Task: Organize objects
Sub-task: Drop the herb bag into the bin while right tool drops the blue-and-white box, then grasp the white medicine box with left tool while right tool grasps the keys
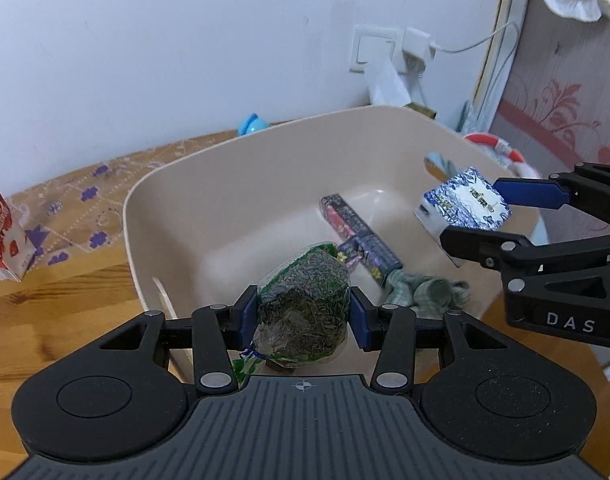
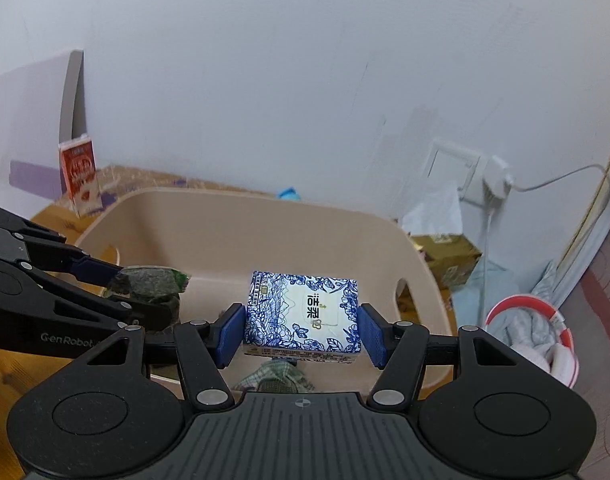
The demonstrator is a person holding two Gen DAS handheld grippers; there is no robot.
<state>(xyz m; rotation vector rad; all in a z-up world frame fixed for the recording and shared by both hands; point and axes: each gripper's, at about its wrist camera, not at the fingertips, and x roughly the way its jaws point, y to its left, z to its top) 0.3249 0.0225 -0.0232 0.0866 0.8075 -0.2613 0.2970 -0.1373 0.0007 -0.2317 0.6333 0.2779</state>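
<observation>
Wooden tabletop [image 1: 65,296] runs up to a pale wall, and on it sits my beige bin [image 1: 233,184]. Over the bin's near edge, my left gripper [image 1: 303,316] is clamped on a clear bag of dark dried greens [image 1: 305,300], both blue pads pressed against its sides. My right gripper [image 2: 301,334] grips a blue-and-white tissue pack [image 2: 303,316] above the bin's right side. Inside the bin lie a dark purple bar-shaped packet [image 1: 359,236] and a crumpled green checked cloth [image 1: 425,294], touching each other. 1 red carton [image 1: 1,228] stands on the table, well left of the bin.
</observation>
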